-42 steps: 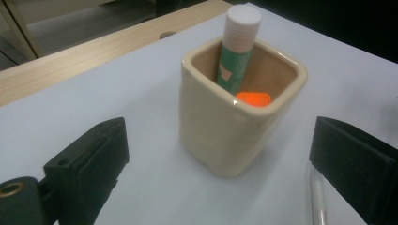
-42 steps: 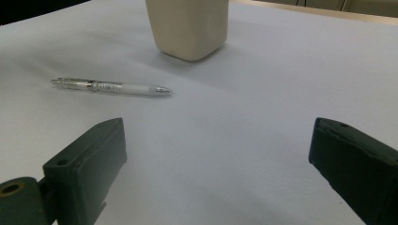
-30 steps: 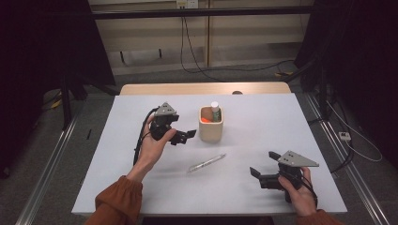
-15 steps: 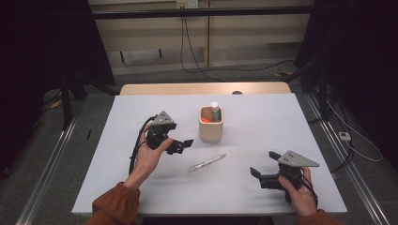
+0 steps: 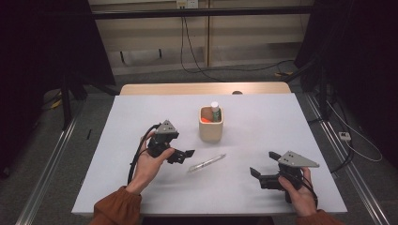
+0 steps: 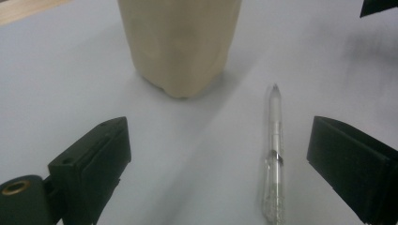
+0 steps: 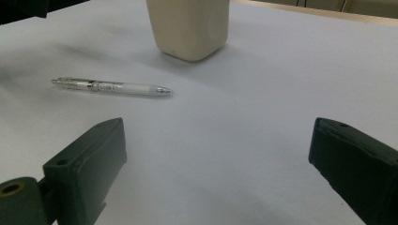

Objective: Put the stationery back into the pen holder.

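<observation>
Two grippers work over the white table [image 5: 141, 117]. Largest item: the beige cup [image 5: 211, 124], standing upright beyond the fingers of the left gripper [image 5: 184, 154], with an orange item and a white-capped stick inside it. Smallest item: the clear pen [image 5: 206, 163], lying flat on the table just ahead of the left fingers and, in the left gripper view, nearer the right-hand finger [image 6: 356, 171] than the other.

Left fingers stand wide apart, holding nothing. The right gripper [image 5: 256, 174] also stands wide apart and empty, well clear of the pen.

Likely faults from this position:
- Off-centre closure — the nearer finger strikes first and rolls the round pen away.
- Low profile — fingers closing too high pass over the pen.
- Overreach — fingertips carried forward nudge the cup.
</observation>
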Demonstrator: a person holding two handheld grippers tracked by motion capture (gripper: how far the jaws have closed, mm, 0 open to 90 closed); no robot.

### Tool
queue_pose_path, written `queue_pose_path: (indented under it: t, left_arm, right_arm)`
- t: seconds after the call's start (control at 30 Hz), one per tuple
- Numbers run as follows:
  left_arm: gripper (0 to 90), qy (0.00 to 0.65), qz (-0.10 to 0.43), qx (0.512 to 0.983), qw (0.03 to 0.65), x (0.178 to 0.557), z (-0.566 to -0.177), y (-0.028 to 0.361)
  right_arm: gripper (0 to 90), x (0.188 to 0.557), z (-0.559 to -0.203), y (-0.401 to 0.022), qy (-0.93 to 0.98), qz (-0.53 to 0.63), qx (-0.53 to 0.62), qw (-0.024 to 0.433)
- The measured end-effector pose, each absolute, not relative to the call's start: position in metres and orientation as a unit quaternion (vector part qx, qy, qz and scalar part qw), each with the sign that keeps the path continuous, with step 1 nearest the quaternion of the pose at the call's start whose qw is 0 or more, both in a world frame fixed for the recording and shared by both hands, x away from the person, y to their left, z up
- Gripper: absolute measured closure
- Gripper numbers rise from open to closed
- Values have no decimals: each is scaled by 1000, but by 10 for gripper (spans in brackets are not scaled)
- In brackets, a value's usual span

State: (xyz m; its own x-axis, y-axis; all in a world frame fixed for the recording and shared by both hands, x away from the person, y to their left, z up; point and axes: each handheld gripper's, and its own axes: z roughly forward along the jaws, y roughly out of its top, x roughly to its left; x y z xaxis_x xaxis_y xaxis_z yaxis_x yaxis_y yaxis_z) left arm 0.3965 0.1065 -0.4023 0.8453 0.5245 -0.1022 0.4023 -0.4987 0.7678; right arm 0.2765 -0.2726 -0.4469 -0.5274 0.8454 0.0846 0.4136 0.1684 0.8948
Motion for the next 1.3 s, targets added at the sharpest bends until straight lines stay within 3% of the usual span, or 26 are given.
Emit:
queue_pose_path:
  t: [0.47, 1.03, 1.3]
  left_arm:
    - [74, 260, 34, 876, 405, 392, -413, 85]
    - [98, 231, 23, 892, 389, 391, -423, 49]
    - [181, 232, 37, 900, 367, 392, -428, 34]
  right_arm:
    - [44, 276, -447, -273, 731, 480, 431, 224]
    - [44, 276, -447, -272, 731, 480, 431, 224]
    - [44, 277, -447, -273, 731, 480, 431, 224]
